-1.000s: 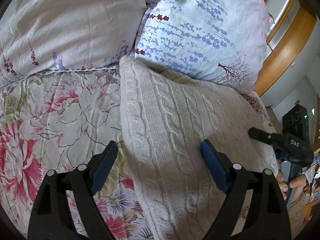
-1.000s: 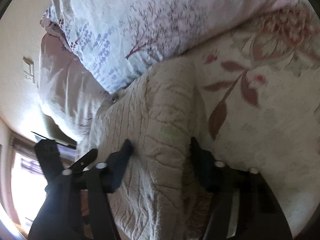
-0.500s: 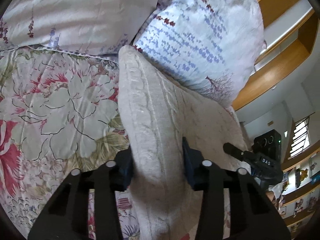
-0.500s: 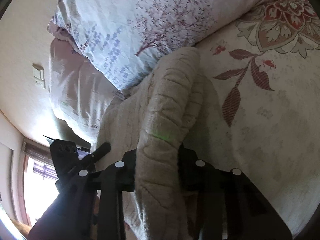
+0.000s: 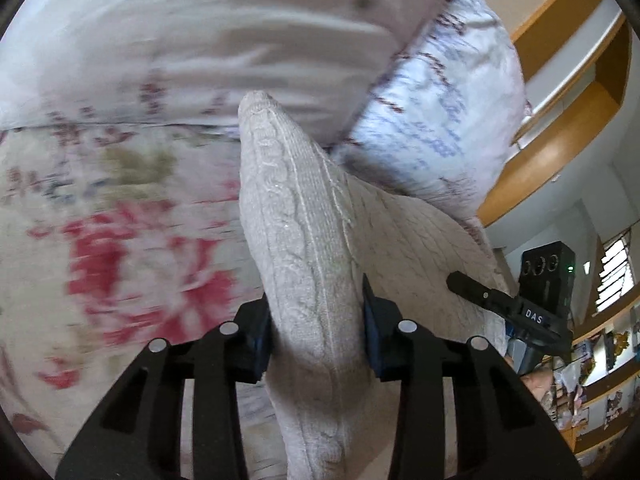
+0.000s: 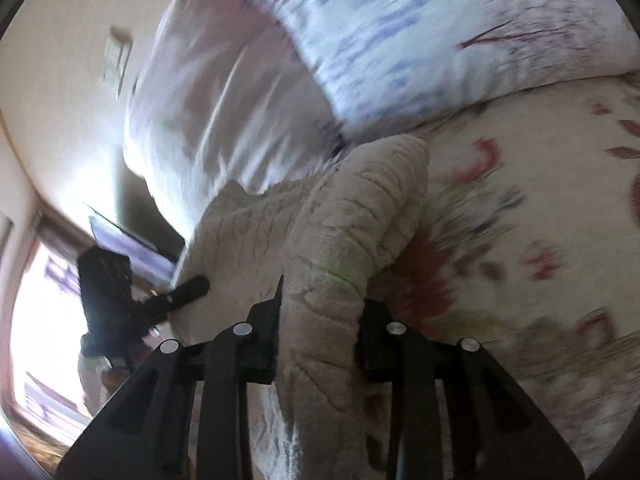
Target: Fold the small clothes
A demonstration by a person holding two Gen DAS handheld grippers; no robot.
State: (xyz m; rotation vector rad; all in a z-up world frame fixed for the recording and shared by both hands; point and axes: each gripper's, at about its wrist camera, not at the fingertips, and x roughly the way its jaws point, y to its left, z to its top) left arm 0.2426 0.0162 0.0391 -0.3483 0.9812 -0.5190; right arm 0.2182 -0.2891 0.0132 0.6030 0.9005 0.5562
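Two grippers clamp one cream cable-knit sweater (image 5: 304, 240) above a floral quilt (image 5: 120, 240). From the left wrist view, the blurred quilt with red blooms fills the left side, a pale pillow (image 5: 240, 32) lies behind, and a second pillow with blue sprigs (image 5: 440, 120) stands at the right, close behind the knit. The left gripper (image 5: 316, 340) pinches a thick, ridged fold of the sweater between its blue pads (image 5: 372, 336). Further right, the right gripper (image 5: 516, 308) shows against wooden shelving (image 5: 560, 120). From the right wrist view, the right gripper (image 6: 320, 336) squeezes another bunched fold (image 6: 352, 240), soft and ribbed, with the left gripper (image 6: 128, 292) at the far edge.
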